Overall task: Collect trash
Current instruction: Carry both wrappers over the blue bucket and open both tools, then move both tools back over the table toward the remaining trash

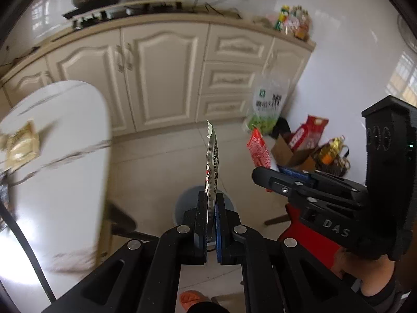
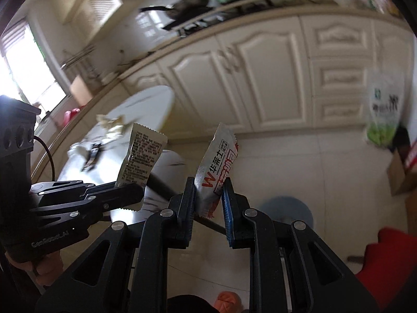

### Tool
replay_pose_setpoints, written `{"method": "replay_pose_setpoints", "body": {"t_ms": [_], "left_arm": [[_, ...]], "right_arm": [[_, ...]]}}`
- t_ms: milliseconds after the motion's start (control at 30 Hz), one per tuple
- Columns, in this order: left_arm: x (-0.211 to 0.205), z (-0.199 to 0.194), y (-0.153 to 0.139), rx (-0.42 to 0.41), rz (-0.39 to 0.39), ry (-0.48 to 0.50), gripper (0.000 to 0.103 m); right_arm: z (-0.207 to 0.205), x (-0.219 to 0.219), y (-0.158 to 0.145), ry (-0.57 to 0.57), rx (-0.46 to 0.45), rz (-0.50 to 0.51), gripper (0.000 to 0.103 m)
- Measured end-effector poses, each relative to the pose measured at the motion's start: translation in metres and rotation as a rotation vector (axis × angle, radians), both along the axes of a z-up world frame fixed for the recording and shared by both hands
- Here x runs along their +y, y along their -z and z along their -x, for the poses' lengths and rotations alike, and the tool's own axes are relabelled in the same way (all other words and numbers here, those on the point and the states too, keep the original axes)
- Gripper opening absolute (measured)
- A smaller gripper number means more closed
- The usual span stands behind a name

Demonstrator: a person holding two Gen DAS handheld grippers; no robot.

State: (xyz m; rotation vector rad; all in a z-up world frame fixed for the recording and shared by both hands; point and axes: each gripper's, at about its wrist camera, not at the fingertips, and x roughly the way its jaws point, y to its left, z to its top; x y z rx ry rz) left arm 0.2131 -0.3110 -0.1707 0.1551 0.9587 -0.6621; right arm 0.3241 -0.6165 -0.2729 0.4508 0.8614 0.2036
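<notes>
- Both tools are loaded: the left tool [image 1: 211, 203] is clamped flat on a silvery wrapper [image 1: 213, 161], seen edge-on in its own view and standing up out of the jaws.
- The right tool [image 2: 209, 195] pinches a white-and-red snack wrapper [image 2: 217, 172] low between its two fingers, the jaws only slightly parted around the crumpled foil.
- A grey-blue bin [image 2: 286, 212] stands on the tiled floor, partly hidden behind the tools; in the left wrist view the bin [image 1: 229, 203] sits directly behind the held wrapper, and in the right wrist view just beyond and to the right of the fingers.
- By the look of it, pickup of these two pieces is done and the drop into the bin is what remains; neither wrapper is yet over the opening as far as can be told.
- More litter waits away from the bin: a tan packet [image 1: 22, 147] and other blurred scraps lie on the white worktop [image 1: 67, 140], well off to the bin's left.
- Whether the red and green bags [image 1: 307, 133] on the floor by the cabinets, beyond the bin, count as trash cannot be told.
- Pose: both tools angle downward towards the floor near the bin, side by side, each visible in the other's view.
- Heavy blur across worktop and cabinets suggests the hands are mid-swing.
</notes>
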Motion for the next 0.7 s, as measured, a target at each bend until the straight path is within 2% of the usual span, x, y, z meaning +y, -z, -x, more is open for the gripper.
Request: {"method": "replay_pose_setpoints", "body": {"t_ms": [67, 167, 233, 367, 567, 633, 667, 700], "left_arm": [[-0.015, -0.010, 0.013, 0.018, -0.023, 0.019, 0.001], [-0.039, -0.031, 0.030, 0.045, -0.054, 0.028, 0.001], [-0.055, -0.043, 0.045, 0.067, -0.080, 0.032, 0.001], [-0.076, -0.060, 0.070, 0.101, -0.122, 0.046, 0.001], [-0.121, -0.099, 0.097, 0.133, -0.167, 0.062, 0.003], [-0.131, -0.112, 0.099, 0.127, -0.177, 0.050, 0.009], [-0.134, -0.114, 0.098, 0.132, -0.174, 0.041, 0.021], [-0.139, -0.119, 0.101, 0.133, -0.172, 0.032, 0.042]], "right_arm": [[-0.007, -0.014, 0.019, 0.022, 0.027, -0.018, 0.020], [-0.022, -0.033, 0.052, 0.051, 0.068, -0.044, 0.031], [-0.030, -0.043, 0.075, 0.068, 0.109, -0.061, 0.049], [-0.026, -0.062, 0.107, 0.109, 0.167, -0.067, 0.051], [-0.007, -0.083, 0.116, 0.177, 0.188, -0.048, 0.055], [-0.003, -0.087, 0.114, 0.185, 0.184, -0.046, 0.056], [-0.001, -0.087, 0.111, 0.187, 0.183, -0.042, 0.056], [0.002, -0.087, 0.107, 0.193, 0.174, -0.038, 0.056]]}}
